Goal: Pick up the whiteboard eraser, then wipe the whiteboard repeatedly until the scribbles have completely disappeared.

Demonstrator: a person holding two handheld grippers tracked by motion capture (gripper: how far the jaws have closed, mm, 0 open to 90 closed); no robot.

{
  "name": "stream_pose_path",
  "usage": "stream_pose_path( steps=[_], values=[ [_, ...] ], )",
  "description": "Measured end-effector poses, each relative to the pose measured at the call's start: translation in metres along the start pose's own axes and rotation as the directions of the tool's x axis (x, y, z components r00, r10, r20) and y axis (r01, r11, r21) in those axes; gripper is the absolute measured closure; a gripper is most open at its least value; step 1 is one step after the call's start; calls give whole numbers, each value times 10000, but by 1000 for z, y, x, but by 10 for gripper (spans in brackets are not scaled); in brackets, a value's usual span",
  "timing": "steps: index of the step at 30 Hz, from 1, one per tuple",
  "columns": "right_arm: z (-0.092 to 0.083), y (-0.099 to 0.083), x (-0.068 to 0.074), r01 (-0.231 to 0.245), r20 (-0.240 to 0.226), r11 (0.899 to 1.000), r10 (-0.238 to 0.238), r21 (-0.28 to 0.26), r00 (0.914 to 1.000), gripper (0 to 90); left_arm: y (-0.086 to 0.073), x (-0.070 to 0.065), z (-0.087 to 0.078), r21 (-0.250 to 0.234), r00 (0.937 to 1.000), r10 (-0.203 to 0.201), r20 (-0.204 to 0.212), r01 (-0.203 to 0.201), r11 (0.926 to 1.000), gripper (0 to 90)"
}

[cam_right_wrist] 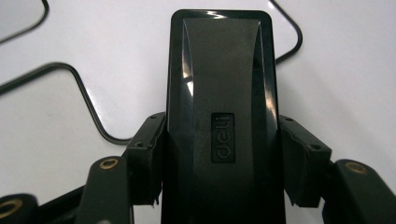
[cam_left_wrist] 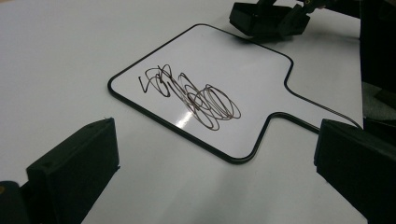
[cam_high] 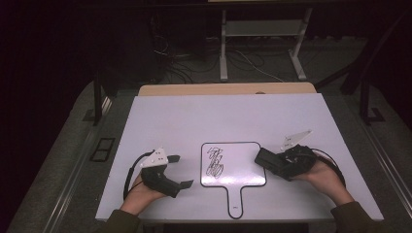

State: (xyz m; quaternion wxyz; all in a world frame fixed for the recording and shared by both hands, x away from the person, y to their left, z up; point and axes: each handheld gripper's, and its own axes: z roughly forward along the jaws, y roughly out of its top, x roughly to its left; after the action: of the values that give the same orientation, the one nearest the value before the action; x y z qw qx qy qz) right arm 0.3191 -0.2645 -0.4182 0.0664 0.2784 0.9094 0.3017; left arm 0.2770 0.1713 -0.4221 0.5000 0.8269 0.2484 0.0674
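on the white table [cam_high: 194,116] lies a small handled whiteboard [cam_high: 243,155], near the front edge and between the two hands, its handle pointing toward the person. a dark scribble [cam_high: 215,162] covers the left part of its face; in the left gripper view the same scribble [cam_left_wrist: 196,95] sits in the middle of the board [cam_left_wrist: 252,74].

the right gripper [cam_high: 272,162] is at the board's right edge, its jaws clamped on a black eraser [cam_high: 268,161] that reaches over the board's right border. the right gripper view shows the eraser [cam_right_wrist: 222,93] pinched on both long sides, flat above the board's black rim [cam_right_wrist: 88,98].

the left gripper [cam_high: 177,171] rests on the table just left of the board, jaws wide apart with nothing between them, pointing toward the board.
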Motion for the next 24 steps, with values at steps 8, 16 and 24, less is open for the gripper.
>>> stream_pose_path(
  steps=[8, 16, 24],
  values=[
    [-4, 11, 4, 59, -49, 9997, -60, -247, 10000, 389, 0, -3, 1, 29, 10000, 79, 20, -79, 10000, 0],
    [-1, 28, 5, 197, -27, 9992, -198, -338, 9998, 388, -1, -3, 2, 60, 10000, 40, 32, -40, 10000, 0],
    [4, 42, 7, 442, 9, 9986, -442, -281, 9990, 388, -2, -3, 3, 15, 10000, 3, 80, -3, 10000, 0]
  ],
)
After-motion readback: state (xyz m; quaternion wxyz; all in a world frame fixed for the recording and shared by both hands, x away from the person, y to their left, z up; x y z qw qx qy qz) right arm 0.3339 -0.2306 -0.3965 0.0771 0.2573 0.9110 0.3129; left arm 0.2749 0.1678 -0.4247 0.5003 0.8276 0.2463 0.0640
